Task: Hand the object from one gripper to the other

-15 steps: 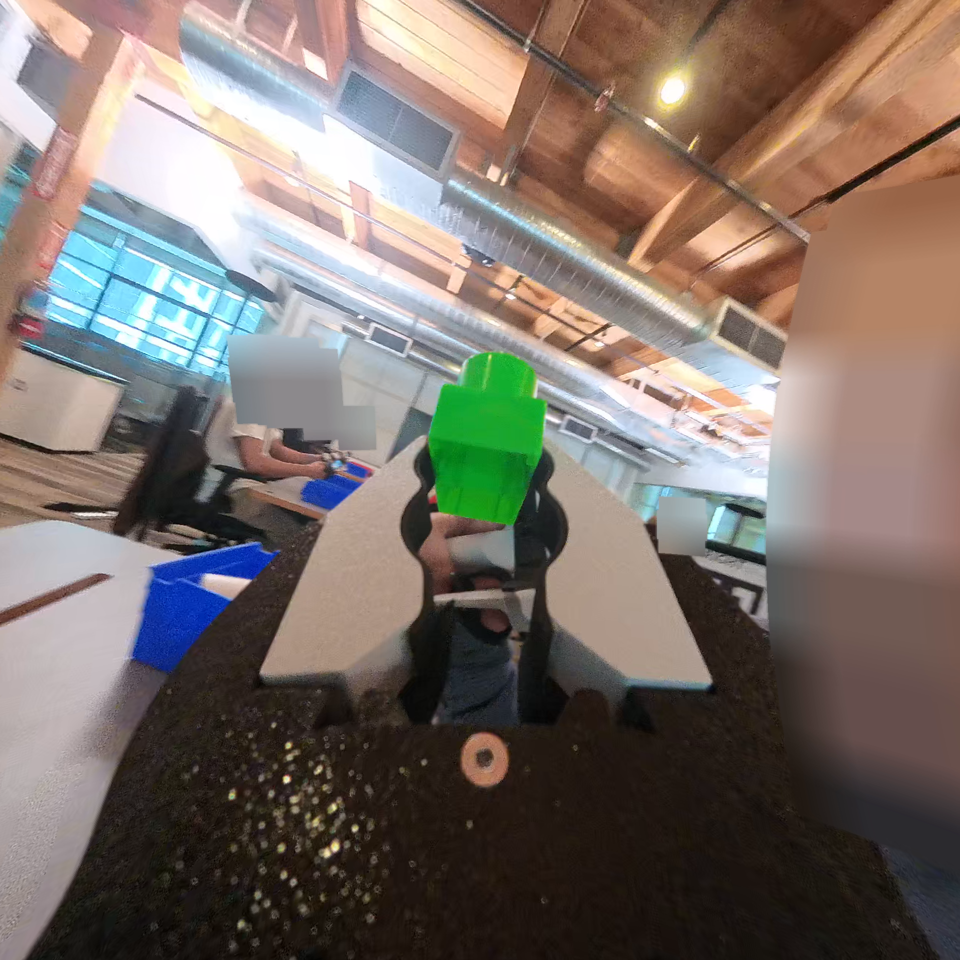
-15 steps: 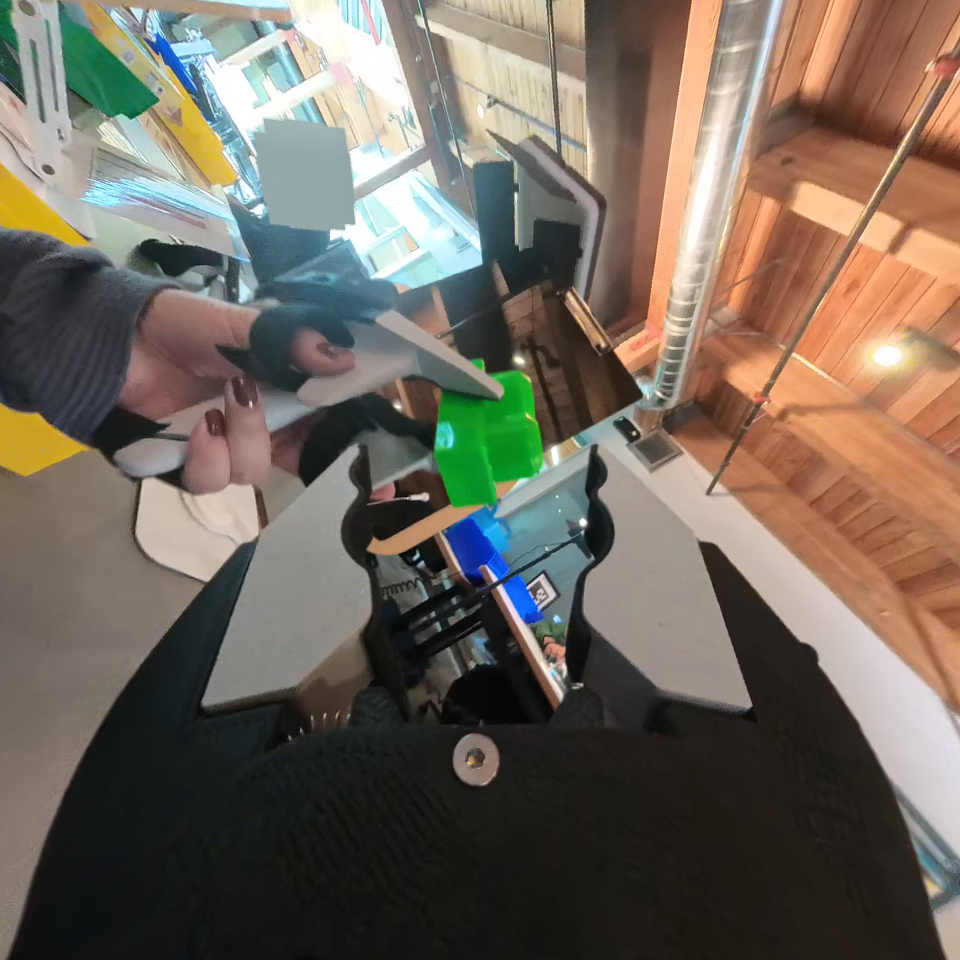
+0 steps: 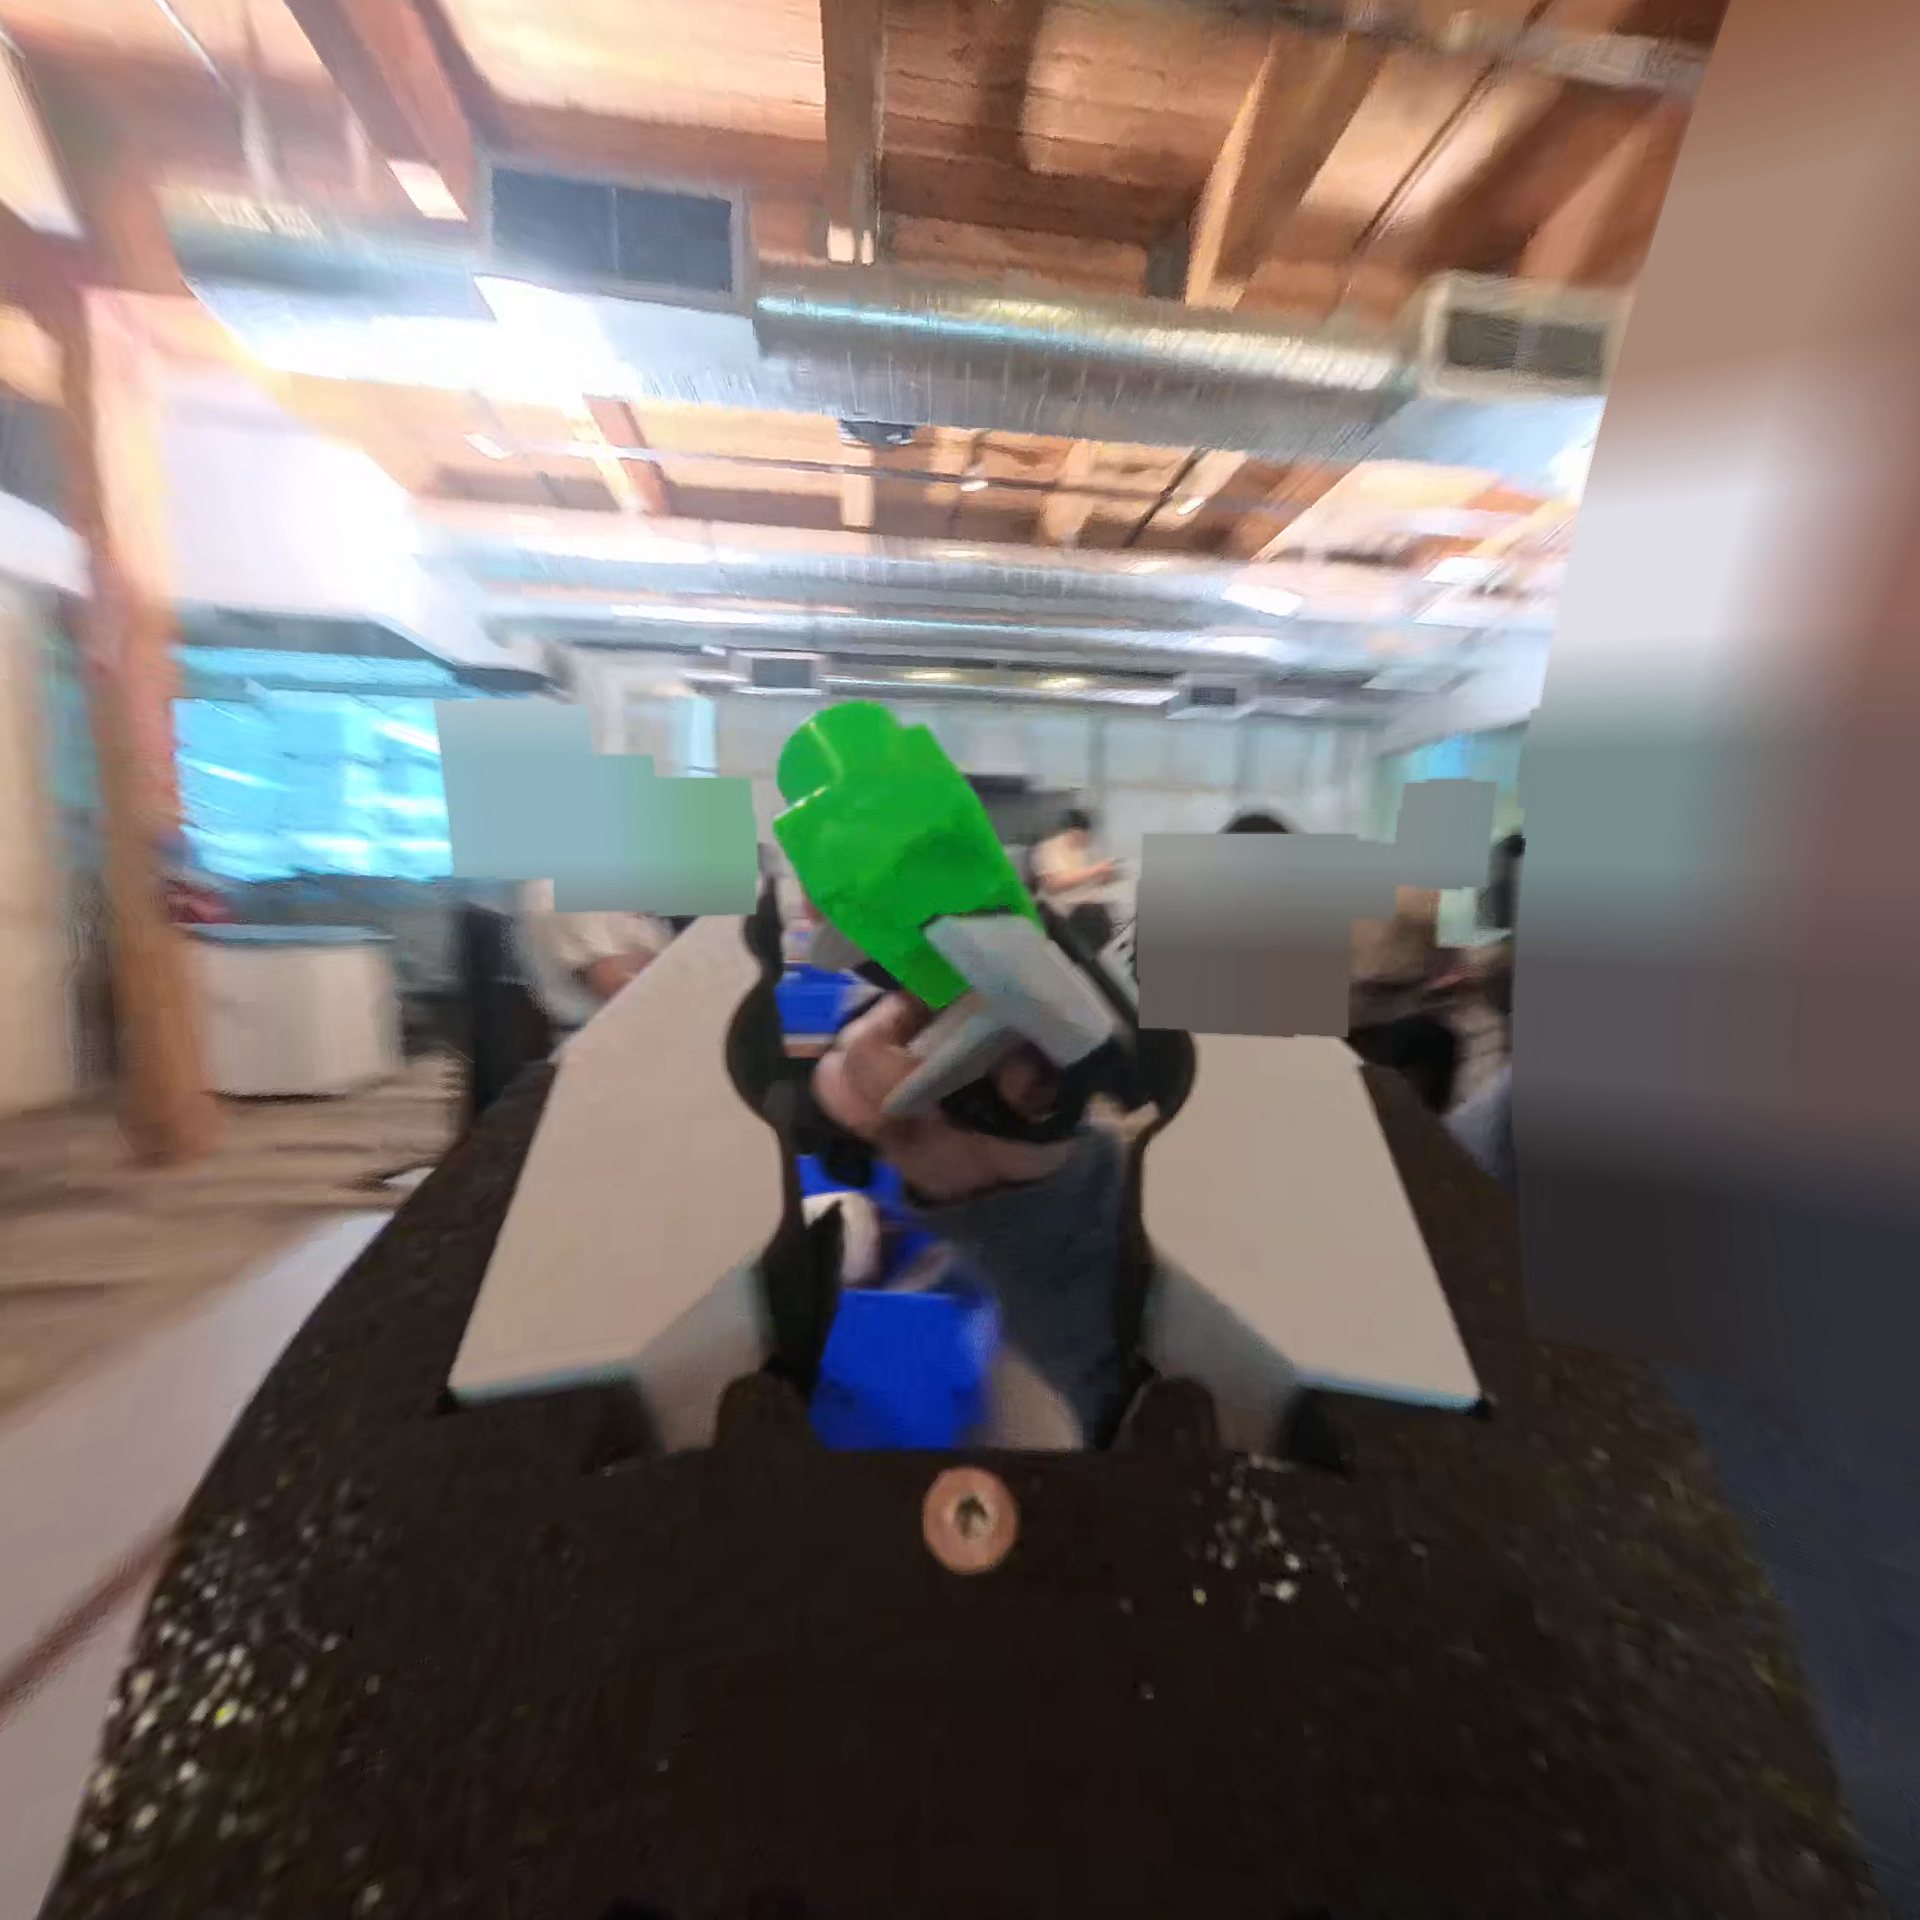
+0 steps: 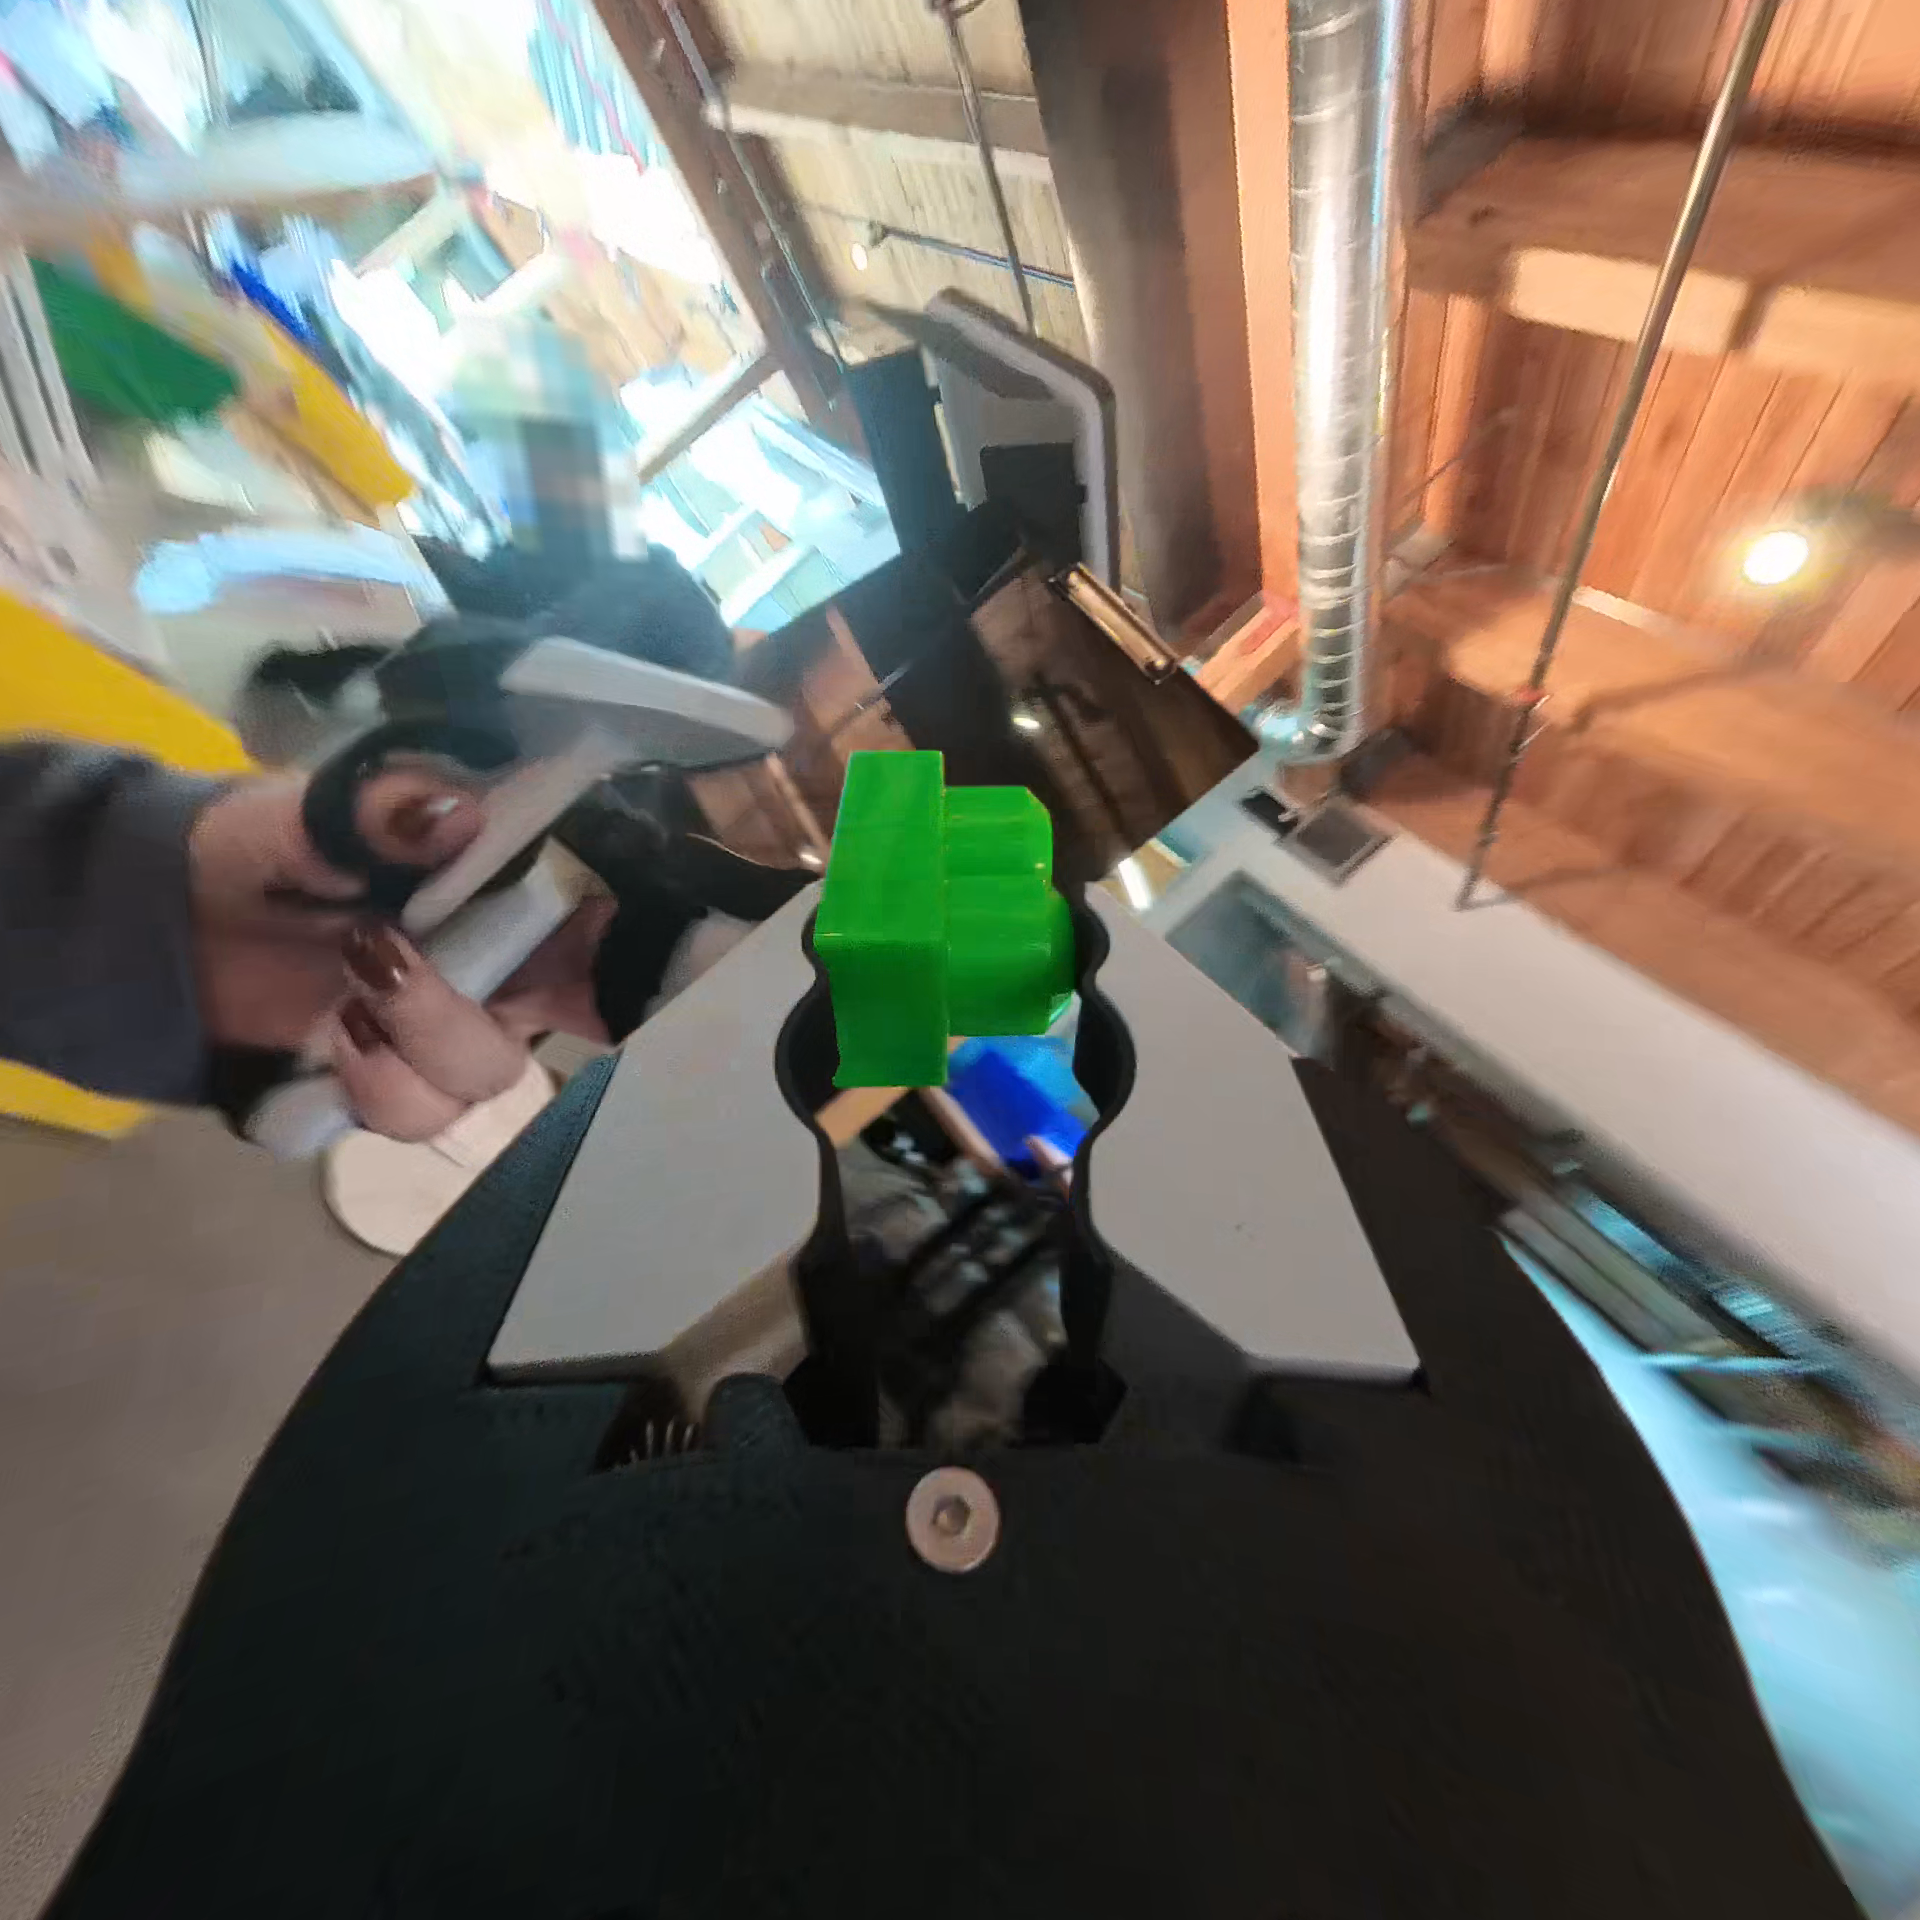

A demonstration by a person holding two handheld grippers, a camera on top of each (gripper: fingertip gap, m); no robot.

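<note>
between the right gripper [image 4: 951, 971] jaws sits the green block [image 4: 914, 925]; left gripper [image 3: 961, 997] seemingly empty.

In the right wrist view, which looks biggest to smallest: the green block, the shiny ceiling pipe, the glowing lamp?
1. Shiny pipe, the longest.
2. Green block, though it is much nearer the camera.
3. Lamp, smallest.

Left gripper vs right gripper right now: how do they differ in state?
1. The right gripper is shut on the green block; the left gripper is open and holds nothing.
2. The block sits between the right gripper's fingers; the left gripper's fingers stand wide apart, clear of it.

Shared: both have grey fingers on a black body.
</note>
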